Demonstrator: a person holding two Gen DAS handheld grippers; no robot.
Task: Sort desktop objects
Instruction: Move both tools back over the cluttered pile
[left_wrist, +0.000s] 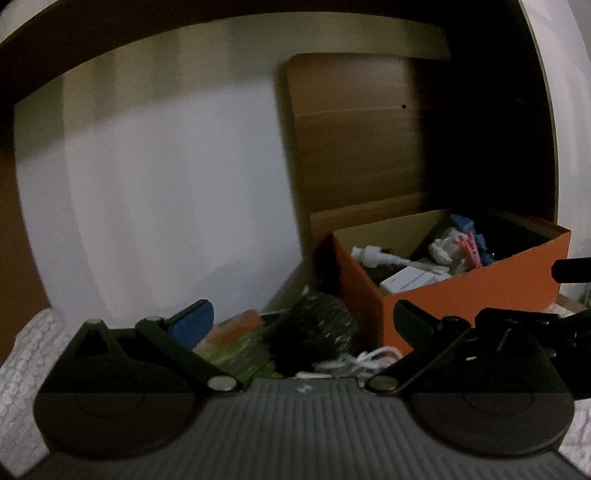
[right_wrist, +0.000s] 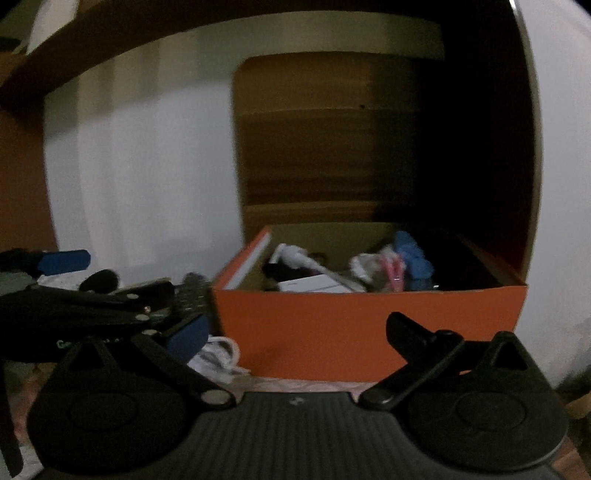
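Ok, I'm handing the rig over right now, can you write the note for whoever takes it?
Left tool: open, empty.
Right tool: open, empty, facing the orange box.
In the box: white plug and cable, white block, pink and blue bits.
Left outside, beside the box: dark mesh item, green item, white cord.
Next, probably: box those.
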